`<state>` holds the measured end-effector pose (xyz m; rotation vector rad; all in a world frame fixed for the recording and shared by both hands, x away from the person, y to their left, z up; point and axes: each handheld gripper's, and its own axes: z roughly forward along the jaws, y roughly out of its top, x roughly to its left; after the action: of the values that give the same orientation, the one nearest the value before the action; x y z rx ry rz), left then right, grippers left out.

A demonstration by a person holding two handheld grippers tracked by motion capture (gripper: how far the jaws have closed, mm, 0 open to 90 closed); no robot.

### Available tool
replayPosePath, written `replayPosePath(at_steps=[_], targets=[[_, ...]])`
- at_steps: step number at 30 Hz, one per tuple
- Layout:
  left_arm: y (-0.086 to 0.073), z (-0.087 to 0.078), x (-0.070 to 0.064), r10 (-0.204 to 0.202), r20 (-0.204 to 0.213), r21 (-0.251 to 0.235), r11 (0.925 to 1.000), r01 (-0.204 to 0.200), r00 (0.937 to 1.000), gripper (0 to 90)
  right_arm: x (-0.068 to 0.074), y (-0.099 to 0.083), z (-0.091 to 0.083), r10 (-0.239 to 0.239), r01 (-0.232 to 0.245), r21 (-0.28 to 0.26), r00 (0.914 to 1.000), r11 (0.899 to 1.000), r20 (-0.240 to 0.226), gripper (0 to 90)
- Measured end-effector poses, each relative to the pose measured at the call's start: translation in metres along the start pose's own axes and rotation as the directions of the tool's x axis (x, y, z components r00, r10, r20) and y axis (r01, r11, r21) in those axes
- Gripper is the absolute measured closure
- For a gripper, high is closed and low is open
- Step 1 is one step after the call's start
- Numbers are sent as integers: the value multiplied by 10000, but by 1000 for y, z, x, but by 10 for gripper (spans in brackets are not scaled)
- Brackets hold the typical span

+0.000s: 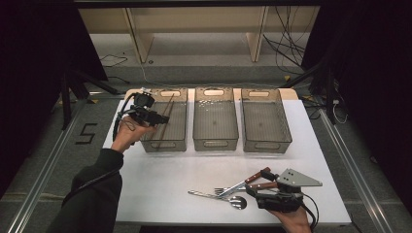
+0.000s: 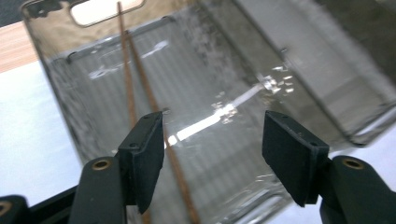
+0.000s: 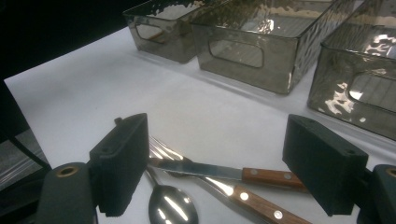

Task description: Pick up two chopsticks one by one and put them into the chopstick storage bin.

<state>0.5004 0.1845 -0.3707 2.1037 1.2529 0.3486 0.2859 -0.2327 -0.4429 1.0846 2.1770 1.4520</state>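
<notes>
- Jaws of the left gripper (image 2: 212,154) stand wide apart with nothing between them, held over the left bin (image 1: 165,121) at the far left of the white surface (image 1: 160,179).
- Jaws of the right gripper (image 3: 233,172) are also spread wide and empty, hovering low over the cutlery at the near right of the surface.
- Two brown chopsticks (image 2: 140,88) lie inside the left bin, running along its length, with their far ends resting up against its far wall below the handle cut-out.
- Three clear smoky bins sit side by side across the far part of the surface: the left one, the middle bin (image 1: 215,121) and the right bin (image 1: 265,121). The middle and right ones look empty.
- A knife (image 3: 224,171) and a second piece with a wooden handle (image 3: 259,203) lie crossed just in front of the right gripper; a fork (image 1: 224,190) lies under them and a spoon (image 3: 170,207) rests beside them, bowl up.
- The left hand (image 1: 127,133) holds its gripper at the left bin's near left corner.
</notes>
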Motion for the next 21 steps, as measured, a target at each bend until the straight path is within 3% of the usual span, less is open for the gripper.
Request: replayPosePath(at_steps=[4, 12, 21], targets=[[-9, -7, -12, 195, 274, -236, 9995, -188, 9994, 334, 1, 3, 0, -63, 64, 46, 9999, 10000, -85, 236], [-36, -25, -22, 67, 716, -777, 9970, -12, 9974, 281, 2, 6, 1, -132, 133, 106, 9998, 9999, -129, 236], [-62, -41, -30, -6, 1221, -1479, 9888, 188, 9925, 240, 4, 11, 5, -193, 200, 245, 9994, 9995, -282, 236]])
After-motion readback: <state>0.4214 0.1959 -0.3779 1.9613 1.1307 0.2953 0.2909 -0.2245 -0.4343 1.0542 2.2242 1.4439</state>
